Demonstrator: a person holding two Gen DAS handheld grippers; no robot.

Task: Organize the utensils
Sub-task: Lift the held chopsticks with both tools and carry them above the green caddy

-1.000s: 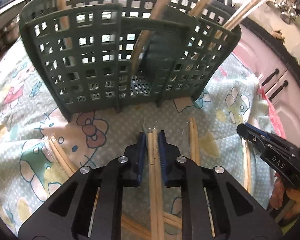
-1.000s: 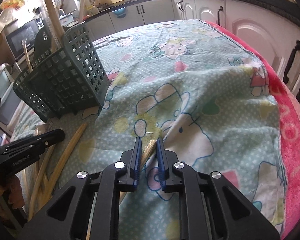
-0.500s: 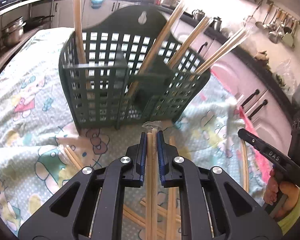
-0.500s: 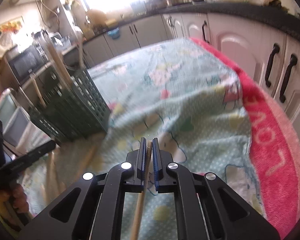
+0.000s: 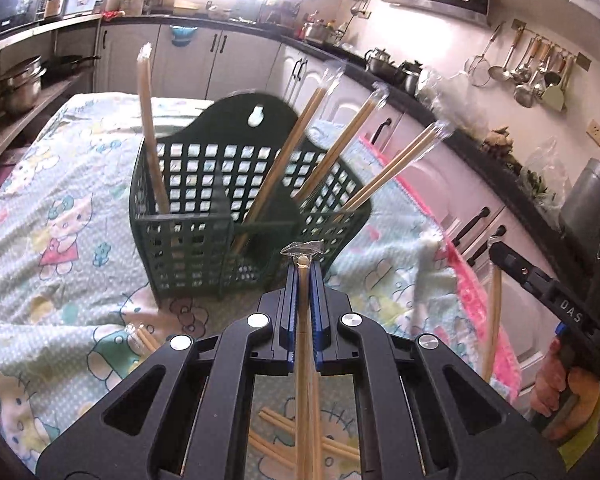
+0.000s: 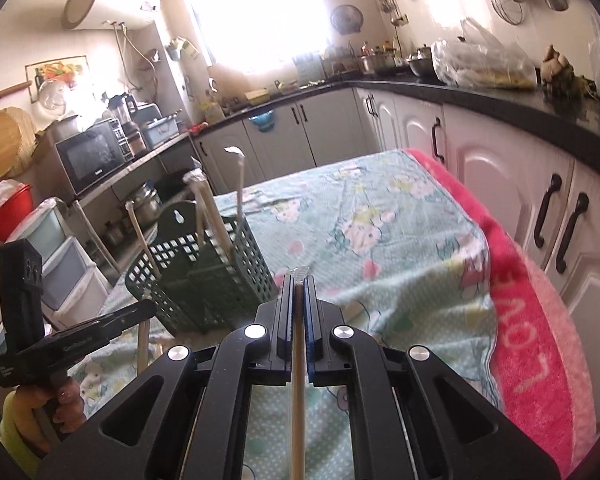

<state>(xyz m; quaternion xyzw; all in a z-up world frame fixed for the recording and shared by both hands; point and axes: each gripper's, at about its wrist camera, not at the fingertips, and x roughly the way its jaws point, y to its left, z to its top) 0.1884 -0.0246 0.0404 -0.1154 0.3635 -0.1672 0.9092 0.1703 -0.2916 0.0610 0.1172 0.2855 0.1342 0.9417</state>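
Here your left gripper (image 5: 303,270) clamped a wrapped chopstick pair (image 5: 302,320) before the green basket (image 5: 220,248); your right gripper (image 6: 299,282) pinched another wrapped pair (image 6: 298,380).

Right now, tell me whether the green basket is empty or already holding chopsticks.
Holding some. Four wrapped chopstick pairs stand leaning inside the green basket, their tops sticking out above its rim.

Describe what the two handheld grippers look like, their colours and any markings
Both grippers, left and right, are matte black frames with triangular cutouts, silver round bolts, and blue ribbed pads on the fingers. Seen side-on, the right one bears white letters "DAS"; the left shows small white print, too blurred to read.
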